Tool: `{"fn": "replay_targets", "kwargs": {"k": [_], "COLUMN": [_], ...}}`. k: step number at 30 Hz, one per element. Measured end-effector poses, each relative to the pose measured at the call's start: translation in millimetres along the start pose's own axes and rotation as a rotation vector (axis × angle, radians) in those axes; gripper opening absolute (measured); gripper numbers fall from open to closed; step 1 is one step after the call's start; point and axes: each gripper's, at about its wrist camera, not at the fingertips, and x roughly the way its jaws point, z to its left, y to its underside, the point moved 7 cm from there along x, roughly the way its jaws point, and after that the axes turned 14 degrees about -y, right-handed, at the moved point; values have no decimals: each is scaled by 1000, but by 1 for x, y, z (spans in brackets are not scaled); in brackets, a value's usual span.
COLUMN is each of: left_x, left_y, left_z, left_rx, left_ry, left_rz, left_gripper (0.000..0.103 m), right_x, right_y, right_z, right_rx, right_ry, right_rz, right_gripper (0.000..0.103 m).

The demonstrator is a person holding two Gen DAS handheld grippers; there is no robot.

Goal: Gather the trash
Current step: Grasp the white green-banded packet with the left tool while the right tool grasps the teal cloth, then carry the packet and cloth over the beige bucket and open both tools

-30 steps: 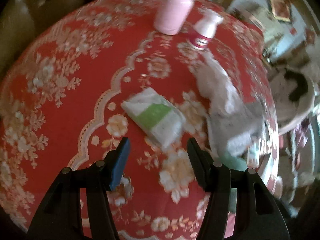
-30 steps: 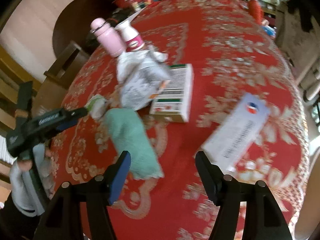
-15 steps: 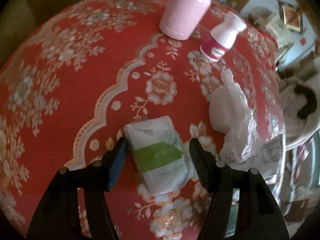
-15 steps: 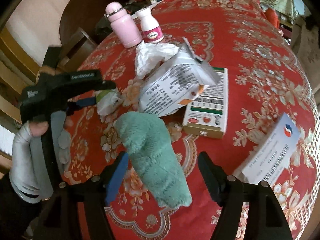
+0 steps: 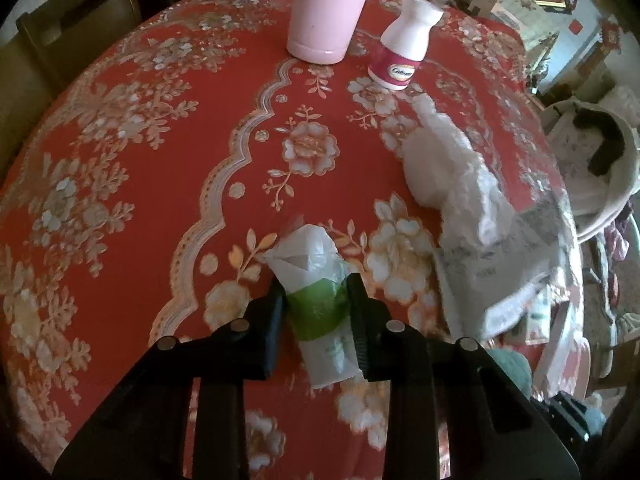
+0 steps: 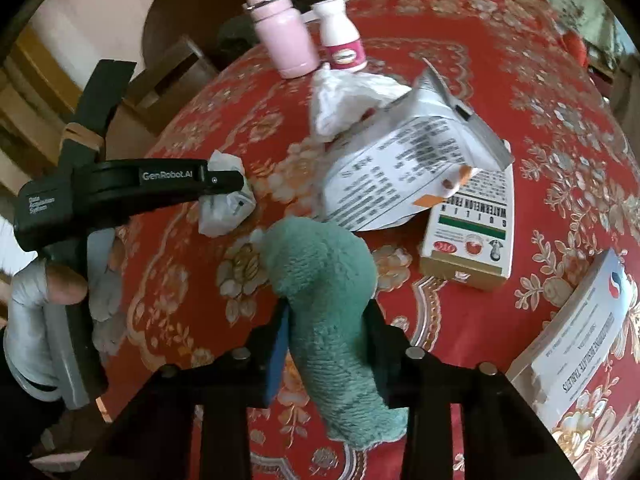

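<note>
A white and green tissue packet (image 5: 316,312) lies on the red flowered tablecloth (image 5: 160,160). My left gripper (image 5: 316,286) is closing on it, and its pads press the packet's sides, which bulge. The right wrist view shows that packet (image 6: 224,210) under the left gripper (image 6: 238,184). A rolled green fleecy cloth (image 6: 324,280) lies between the fingers of my right gripper (image 6: 326,308), whose jaws are closing and pinch its middle. A crumpled white tissue (image 6: 344,100) and a torn white printed bag (image 6: 400,160) lie just beyond the cloth.
A pink bottle (image 5: 326,12) and a small white bottle (image 5: 404,48) stand at the far side. A green-striped carton (image 6: 472,240) and a white tablet box (image 6: 580,340) lie to the right. A wooden chair (image 5: 72,20) stands beyond the table, a white tub (image 5: 616,184) beside it.
Both grippers went from wide open to closed. The left came forward over the packet and squeezed it narrow. The right slid up along the green cloth and pinched it.
</note>
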Motion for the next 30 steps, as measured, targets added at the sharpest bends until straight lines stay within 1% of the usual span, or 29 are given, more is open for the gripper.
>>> {"fn": "replay_targets", "kwargs": {"k": [4,8,14,17,21,30], "left_x": [-24,-47,-75,-88,-102,-129], "left_y": [9,18,34,44,58,94], "left_z": [2,-5,-27,-41,-65,-140], "left_rx": [2,11,47,72,113,240], "left_ry": [16,33,55,64,79,134], "left_rz": [-30,-58,-96,-109,-120,-151], "left_gripper": [27,27,27,27,27,27], "right_x": [-18,-39,-69,-86,-109,-172], "right_y": [5,7,16,26,41,77], "right_z": [-3,-4,-1,-3,-14,-55], "right_rx": [47,78,98,109,121,188], "right_ry": [-50,-86,-119,-142,-95,16], "right_rz": [-36,-82,-132,-150,-184,-275], "right_gripper": [32,32,32,32,32,32]}}
